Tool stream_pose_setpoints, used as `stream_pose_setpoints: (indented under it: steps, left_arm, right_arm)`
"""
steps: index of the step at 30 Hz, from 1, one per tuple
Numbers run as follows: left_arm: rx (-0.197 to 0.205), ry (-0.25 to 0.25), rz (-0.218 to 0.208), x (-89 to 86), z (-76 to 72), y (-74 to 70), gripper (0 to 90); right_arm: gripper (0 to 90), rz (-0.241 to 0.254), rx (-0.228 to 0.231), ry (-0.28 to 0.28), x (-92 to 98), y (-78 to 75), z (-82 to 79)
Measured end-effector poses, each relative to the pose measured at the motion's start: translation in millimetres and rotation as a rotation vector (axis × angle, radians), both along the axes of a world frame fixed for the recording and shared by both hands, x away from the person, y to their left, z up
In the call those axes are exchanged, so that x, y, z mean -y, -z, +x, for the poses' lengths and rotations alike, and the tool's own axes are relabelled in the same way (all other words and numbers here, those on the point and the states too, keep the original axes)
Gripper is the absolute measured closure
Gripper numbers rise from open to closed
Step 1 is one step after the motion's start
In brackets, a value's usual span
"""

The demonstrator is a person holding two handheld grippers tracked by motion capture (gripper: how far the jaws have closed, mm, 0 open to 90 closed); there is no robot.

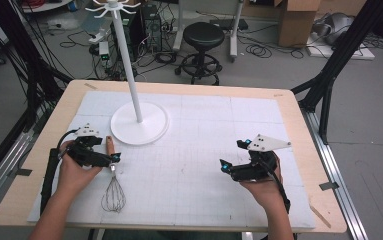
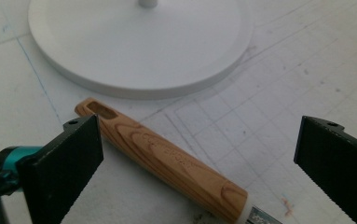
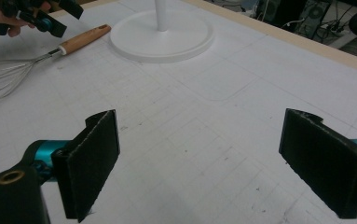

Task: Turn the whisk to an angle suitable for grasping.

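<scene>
White mat point(image 1: 194, 150): stand base point(image 1: 140, 123) just beyond whisk point(image 1: 113, 187); left tool point(image 1: 101, 152) and right tool point(image 1: 234, 156) open.

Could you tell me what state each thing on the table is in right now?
whisk: lying flat, ungripped, handle toward the stand.
stand: upright on its round base.
left gripper: open, jaws either side of the whisk handle.
right gripper: open, empty.

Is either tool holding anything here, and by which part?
Nothing is held. The left tool is open around the whisk's wooden handle; the right tool is open.
</scene>
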State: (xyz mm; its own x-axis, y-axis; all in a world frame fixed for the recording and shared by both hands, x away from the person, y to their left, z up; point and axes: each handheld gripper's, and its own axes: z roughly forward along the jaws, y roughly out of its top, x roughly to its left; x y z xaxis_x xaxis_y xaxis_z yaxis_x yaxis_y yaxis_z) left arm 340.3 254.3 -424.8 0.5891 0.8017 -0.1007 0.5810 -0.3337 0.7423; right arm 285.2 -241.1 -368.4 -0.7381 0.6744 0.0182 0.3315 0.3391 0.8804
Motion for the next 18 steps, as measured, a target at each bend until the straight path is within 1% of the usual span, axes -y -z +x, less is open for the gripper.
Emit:
stream_pose_setpoints:
  steps: [1, 2, 3, 4, 5, 6, 7, 8, 9, 13, 16, 17, 18]
  left_arm:
    - [-0.026, -0.024, 0.032, 2.9, 1.6, 6.0, 1.7]
    - [-0.026, -0.024, 0.032, 2.9, 1.6, 6.0, 1.9]
    - [-0.042, -0.064, 0.059, 4.3, 1.3, 13.7, 5.2]
    - [-0.064, -0.071, 0.042, 2.6, 0.4, 18.9, 9.9]
    - [-0.04, -0.073, 0.053, 2.3, -1.7, 20.4, 15.3]
    - [-0.04, -0.073, 0.053, 2.3, -1.7, 20.4, 19.3]
    - [-0.029, -0.077, 0.063, 2.3, -3.4, 20.2, 20.6]
    - [-0.041, -0.079, 0.07, 1.1, -4.3, 18.3, 21.9]
    - [-0.044, -0.082, 0.07, 1.0, -5.0, 17.3, 23.5]
    - [-0.073, -0.096, 0.054, -2.8, -9.1, 12.7, 31.9]
    - [-0.077, -0.105, 0.049, -4.2, -11.6, 11.3, 37.1]
    - [-0.07, -0.103, 0.06, -4.7, -13.8, 10.1, 38.5]
    - [-0.07, -0.103, 0.06, -4.7, -13.8, 10.1, 39.7]
  right_arm:
    - [10.9, -0.007, -0.001, 0.003, -0.3, 0.2, -0.2]
    - [10.9, -0.007, -0.004, 0.005, -0.4, 0.2, -0.5]
    - [10.9, -0.009, -0.002, 0.005, 0.0, 0.4, -0.5]
    - [10.9, -0.008, -0.003, 0.005, 0.0, 0.5, -0.6]
    - [10.9, -0.01, -0.002, 0.005, 0.1, 0.7, -0.3]
    - [10.9, -0.01, -0.002, 0.005, 0.1, 0.7, -0.3]
    - [10.9, -0.013, -0.004, 0.003, 0.0, 1.5, 0.6]
    - [10.9, -0.011, -0.008, 0.006, -0.4, 1.8, 0.8]
    - [10.9, -0.015, -0.008, 0.004, -0.6, 2.3, 1.2]
    - [10.9, -0.019, -0.014, 0.0, -2.3, 3.3, 1.3]
    - [10.9, -0.018, -0.013, 0.0, -2.3, 3.1, 1.1]
    - [10.9, -0.018, -0.013, 0.001, -2.3, 3.0, 0.9]
    - [10.9, -0.019, -0.012, 0.003, -2.4, 3.1, 0.8]
